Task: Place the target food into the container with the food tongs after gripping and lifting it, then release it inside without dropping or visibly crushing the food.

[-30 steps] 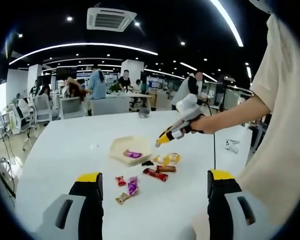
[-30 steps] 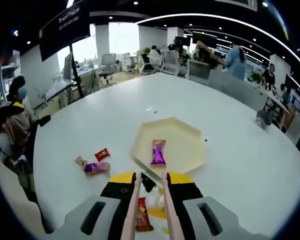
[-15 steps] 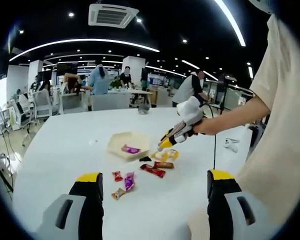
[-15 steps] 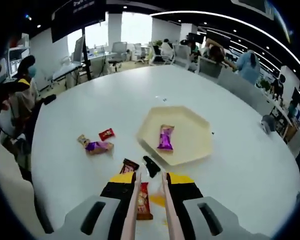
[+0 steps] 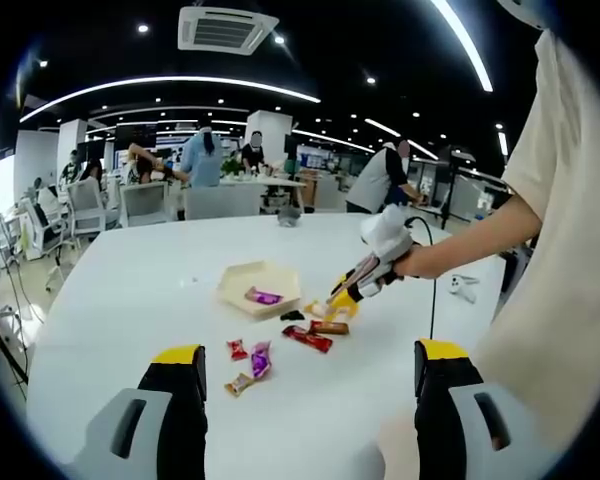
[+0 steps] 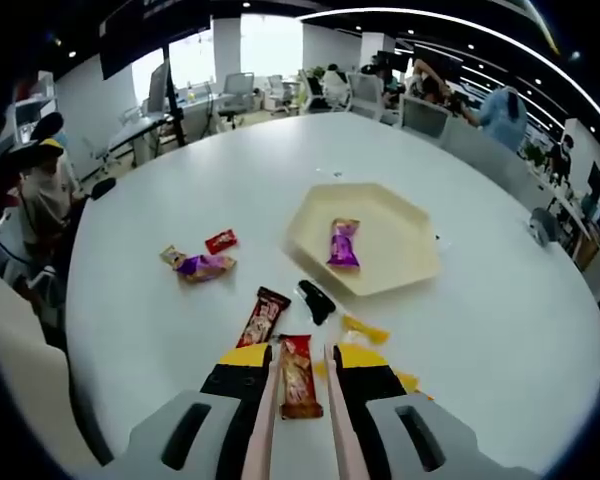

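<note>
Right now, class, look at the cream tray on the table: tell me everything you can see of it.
The tray is a shallow six-sided dish, pale cream, matte like plastic or pulp, with a low raised rim. It sits flat on the white table, in the left gripper view too. One purple-wrapped candy lies inside, near the middle. Outside it, near its closest edge but apart, lies a small black-wrapped piece. Neither gripper touches it.

white table (image 6: pixel 160 200) carries tray (image 6: pixel 405 262), wrapped snacks (image 6: pixel 202 265).
</note>
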Demonstrator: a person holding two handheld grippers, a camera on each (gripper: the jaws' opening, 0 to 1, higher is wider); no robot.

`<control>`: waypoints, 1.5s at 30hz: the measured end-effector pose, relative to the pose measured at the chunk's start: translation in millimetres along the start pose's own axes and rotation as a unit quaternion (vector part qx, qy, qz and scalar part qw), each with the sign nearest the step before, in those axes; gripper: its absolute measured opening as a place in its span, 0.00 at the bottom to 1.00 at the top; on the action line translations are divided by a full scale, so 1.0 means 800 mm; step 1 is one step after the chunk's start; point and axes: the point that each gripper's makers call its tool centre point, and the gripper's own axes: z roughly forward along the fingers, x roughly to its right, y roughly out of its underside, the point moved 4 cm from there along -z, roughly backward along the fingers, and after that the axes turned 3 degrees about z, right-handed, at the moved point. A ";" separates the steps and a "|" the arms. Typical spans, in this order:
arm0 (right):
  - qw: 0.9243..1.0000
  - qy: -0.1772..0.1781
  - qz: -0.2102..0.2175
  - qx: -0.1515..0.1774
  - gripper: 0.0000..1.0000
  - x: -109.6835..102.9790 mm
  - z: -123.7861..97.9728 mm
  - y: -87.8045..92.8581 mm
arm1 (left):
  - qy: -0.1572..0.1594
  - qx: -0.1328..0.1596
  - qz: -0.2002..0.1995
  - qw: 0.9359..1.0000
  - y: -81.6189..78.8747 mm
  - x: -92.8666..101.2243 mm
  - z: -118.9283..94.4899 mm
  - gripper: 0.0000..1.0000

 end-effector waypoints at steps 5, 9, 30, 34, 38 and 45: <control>1.000 -0.009 0.003 -0.014 0.24 -0.005 0.007 0.011 | 0.000 0.000 -0.001 1.000 0.001 0.001 0.001 0.86; 1.000 -0.012 0.007 -0.021 0.24 -0.005 0.012 0.017 | -0.001 -0.002 -0.002 1.000 0.001 0.000 0.001 0.86; 0.998 -0.027 0.009 -0.062 0.24 -0.003 0.037 0.045 | -0.017 -0.004 -0.006 1.000 -0.005 -0.015 0.013 0.88; 0.998 -0.027 -0.010 -0.063 0.24 -0.005 0.038 0.045 | -0.016 -0.005 -0.006 1.000 -0.005 -0.015 0.015 0.87; 0.998 -0.023 -0.017 -0.064 0.24 -0.006 0.036 0.045 | -0.015 -0.005 -0.005 1.000 -0.005 -0.013 0.016 0.87; 0.998 -0.018 -0.016 -0.063 0.24 -0.007 0.035 0.049 | -0.016 0.002 -0.009 1.000 -0.002 -0.007 0.013 0.87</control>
